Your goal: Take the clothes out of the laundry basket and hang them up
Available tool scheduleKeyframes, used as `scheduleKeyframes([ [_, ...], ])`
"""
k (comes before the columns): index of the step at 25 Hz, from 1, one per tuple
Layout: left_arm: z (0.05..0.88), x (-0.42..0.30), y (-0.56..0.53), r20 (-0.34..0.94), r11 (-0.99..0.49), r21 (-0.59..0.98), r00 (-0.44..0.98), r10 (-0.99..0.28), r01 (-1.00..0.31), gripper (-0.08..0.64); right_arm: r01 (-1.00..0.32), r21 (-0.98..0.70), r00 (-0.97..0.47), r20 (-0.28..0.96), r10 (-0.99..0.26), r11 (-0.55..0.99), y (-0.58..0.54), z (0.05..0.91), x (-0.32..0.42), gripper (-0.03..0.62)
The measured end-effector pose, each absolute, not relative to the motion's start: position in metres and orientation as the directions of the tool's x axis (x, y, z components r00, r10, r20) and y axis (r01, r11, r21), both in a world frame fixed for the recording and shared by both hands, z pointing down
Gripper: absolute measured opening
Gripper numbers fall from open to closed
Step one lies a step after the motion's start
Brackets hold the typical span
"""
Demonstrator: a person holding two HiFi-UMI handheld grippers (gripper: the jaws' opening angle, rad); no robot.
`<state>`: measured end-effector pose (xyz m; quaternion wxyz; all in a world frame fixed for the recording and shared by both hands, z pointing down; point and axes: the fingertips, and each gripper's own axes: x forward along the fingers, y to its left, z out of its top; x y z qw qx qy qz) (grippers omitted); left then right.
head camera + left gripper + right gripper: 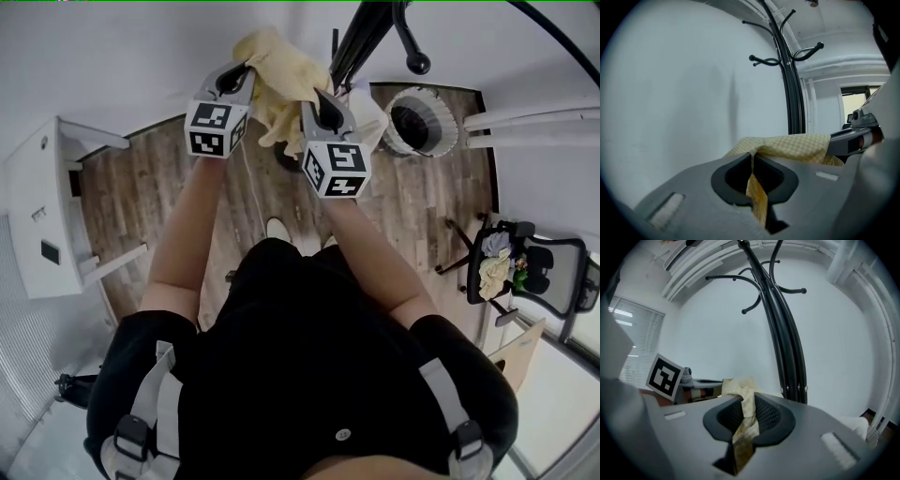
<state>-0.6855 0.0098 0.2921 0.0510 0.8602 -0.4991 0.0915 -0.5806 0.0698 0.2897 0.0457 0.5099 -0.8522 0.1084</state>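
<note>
A pale yellow checked cloth [277,82] hangs bunched between both grippers, held up high. My left gripper [241,77] is shut on one edge of the yellow cloth [792,146], which runs pinched through the jaws. My right gripper [317,105] is shut on another edge of the yellow cloth [743,397]. The black coat stand [361,39] rises just beyond the grippers; its pole [790,93] and curved hooks [754,294] show in both gripper views. The white laundry basket [419,120] stands on the wood floor at the right of the stand.
A white cabinet [37,211] stands at the left. A black chair with a flower-like bundle [497,267] sits at the right. White wall lies behind the stand. White pipes [530,120] run along the right wall.
</note>
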Motion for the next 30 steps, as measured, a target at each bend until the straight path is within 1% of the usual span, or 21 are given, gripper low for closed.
scheduleKeyframes([
  [5, 0.333, -0.682, -0.012, 0.265, -0.506, 0.03, 0.495, -0.827, -0.862, 0.008, -0.901, -0.141, -0.433, 0.262, -0.862, 0.41, 0.059, 0.325, -0.574, 0.051],
  [9, 0.358, -0.669, -0.018, 0.297, -0.528, 0.048, 0.517, -0.803, -0.848, 0.008, -0.908, -0.153, -0.418, 0.295, -0.859, 0.39, 0.056, 0.345, -0.572, 0.053],
  [13, 0.381, -0.662, -0.023, 0.315, -0.544, 0.081, 0.539, -0.781, -0.835, 0.008, -0.912, -0.156, -0.409, 0.296, -0.863, 0.379, 0.052, 0.357, -0.575, 0.054],
  [22, 0.421, -0.644, -0.015, 0.353, -0.582, 0.129, 0.586, -0.729, -0.803, 0.008, -0.938, -0.077, -0.344, 0.299, -0.89, 0.337, 0.056, 0.371, -0.574, 0.063],
  [24, 0.424, -0.642, -0.012, 0.344, -0.584, 0.143, 0.593, -0.728, -0.799, 0.008, -0.937, -0.062, -0.346, 0.297, -0.89, 0.344, 0.056, 0.372, -0.575, 0.075],
  [30, 0.425, -0.649, -0.005, 0.277, -0.586, 0.185, 0.614, -0.739, -0.789, 0.011, -0.927, -0.046, -0.369, 0.296, -0.881, 0.372, 0.062, 0.376, -0.577, 0.143],
])
